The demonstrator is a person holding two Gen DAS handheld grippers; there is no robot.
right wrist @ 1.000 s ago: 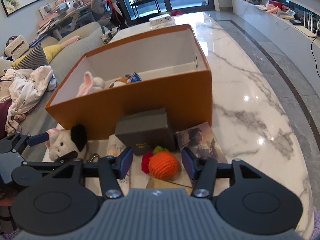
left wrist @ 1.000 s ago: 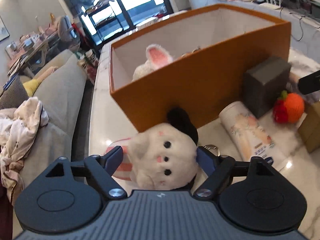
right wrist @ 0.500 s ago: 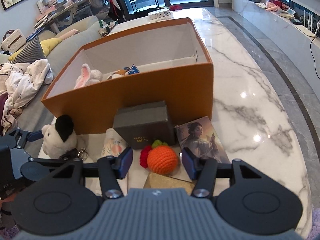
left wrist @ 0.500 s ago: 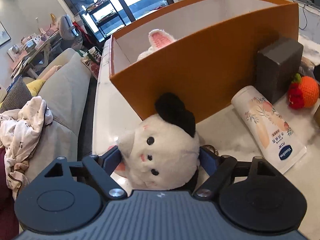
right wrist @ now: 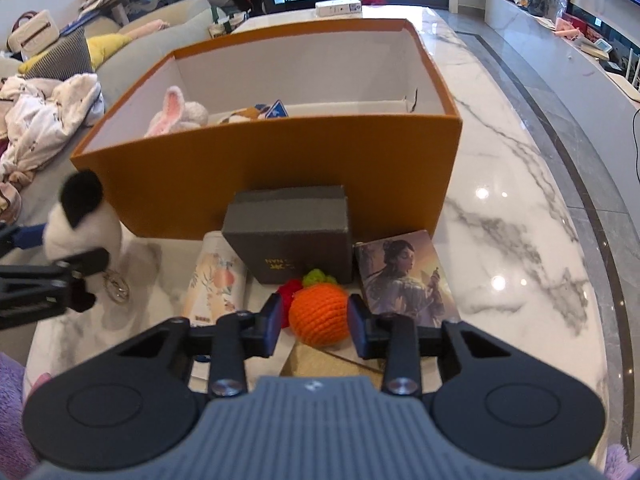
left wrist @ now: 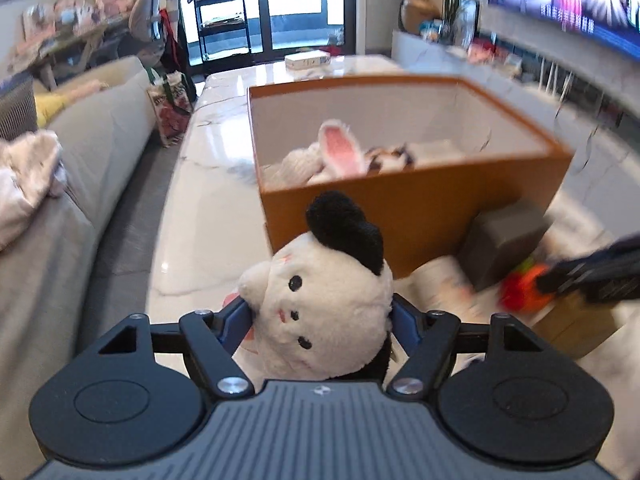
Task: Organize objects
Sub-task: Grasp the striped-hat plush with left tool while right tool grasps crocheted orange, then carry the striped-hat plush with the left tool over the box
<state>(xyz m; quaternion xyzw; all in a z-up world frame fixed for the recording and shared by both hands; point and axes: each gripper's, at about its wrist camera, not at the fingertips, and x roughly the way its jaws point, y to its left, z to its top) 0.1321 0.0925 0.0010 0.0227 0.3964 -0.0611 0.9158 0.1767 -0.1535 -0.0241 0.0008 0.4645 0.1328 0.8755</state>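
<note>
The left gripper, closing, clamps a white plush toy, black ear up toward the orange box, while the right gripper closes around an untouched crocheted orange before the box, which holds a bunny plush; much remains outside.

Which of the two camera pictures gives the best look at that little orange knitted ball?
The right wrist view. The orange knitted ball sits sharp and whole there, between the closing fingers of the right gripper, in front of the grey box. The left wrist view shows the ball only as a blurred orange patch at the right edge, partly hidden.
</note>
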